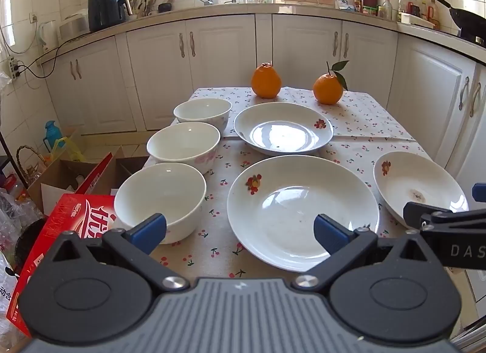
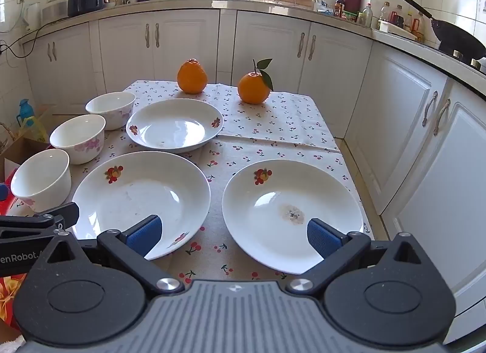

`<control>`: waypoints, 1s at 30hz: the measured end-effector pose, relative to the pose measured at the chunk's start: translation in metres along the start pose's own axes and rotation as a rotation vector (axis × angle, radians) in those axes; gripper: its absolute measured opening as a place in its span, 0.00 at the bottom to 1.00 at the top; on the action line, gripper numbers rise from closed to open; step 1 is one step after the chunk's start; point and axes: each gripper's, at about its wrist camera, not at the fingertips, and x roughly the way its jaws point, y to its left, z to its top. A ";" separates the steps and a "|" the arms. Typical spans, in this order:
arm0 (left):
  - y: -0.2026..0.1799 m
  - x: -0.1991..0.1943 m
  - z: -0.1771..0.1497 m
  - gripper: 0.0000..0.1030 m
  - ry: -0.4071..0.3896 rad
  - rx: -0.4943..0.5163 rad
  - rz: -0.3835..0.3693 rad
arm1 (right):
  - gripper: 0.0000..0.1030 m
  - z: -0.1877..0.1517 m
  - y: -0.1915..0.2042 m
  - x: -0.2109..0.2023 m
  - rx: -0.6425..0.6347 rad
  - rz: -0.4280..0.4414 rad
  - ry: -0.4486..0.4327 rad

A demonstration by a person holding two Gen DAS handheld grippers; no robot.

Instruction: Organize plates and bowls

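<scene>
Three white bowls stand in a row along the table's left edge: near bowl (image 1: 161, 198) (image 2: 41, 182), middle bowl (image 1: 183, 144) (image 2: 78, 137), far bowl (image 1: 203, 111) (image 2: 111, 106). Three white flowered plates lie on the cloth: near-centre plate (image 1: 291, 201) (image 2: 136, 192), far plate (image 1: 282, 128) (image 2: 176, 125), right plate (image 1: 416, 185) (image 2: 285, 210) with a brown stain. My left gripper (image 1: 240, 233) is open and empty, hovering between the near bowl and the near-centre plate. My right gripper (image 2: 234, 236) is open and empty, over the gap between the near-centre and right plates.
Two oranges (image 1: 266, 81) (image 1: 328, 88) stand at the table's far side on the cherry-print cloth (image 1: 358, 115). A red carton (image 1: 60, 231) and open cardboard boxes (image 1: 57, 176) sit on the floor left of the table. White cabinets (image 2: 404, 128) run behind and to the right.
</scene>
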 end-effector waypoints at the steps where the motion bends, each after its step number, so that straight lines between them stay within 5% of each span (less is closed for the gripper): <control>1: -0.001 0.000 0.000 0.99 -0.004 0.005 0.005 | 1.00 0.000 0.000 0.000 0.002 0.000 -0.003; 30: -0.003 -0.003 -0.002 0.99 -0.020 0.007 0.016 | 1.00 0.000 0.001 -0.003 -0.007 -0.001 -0.002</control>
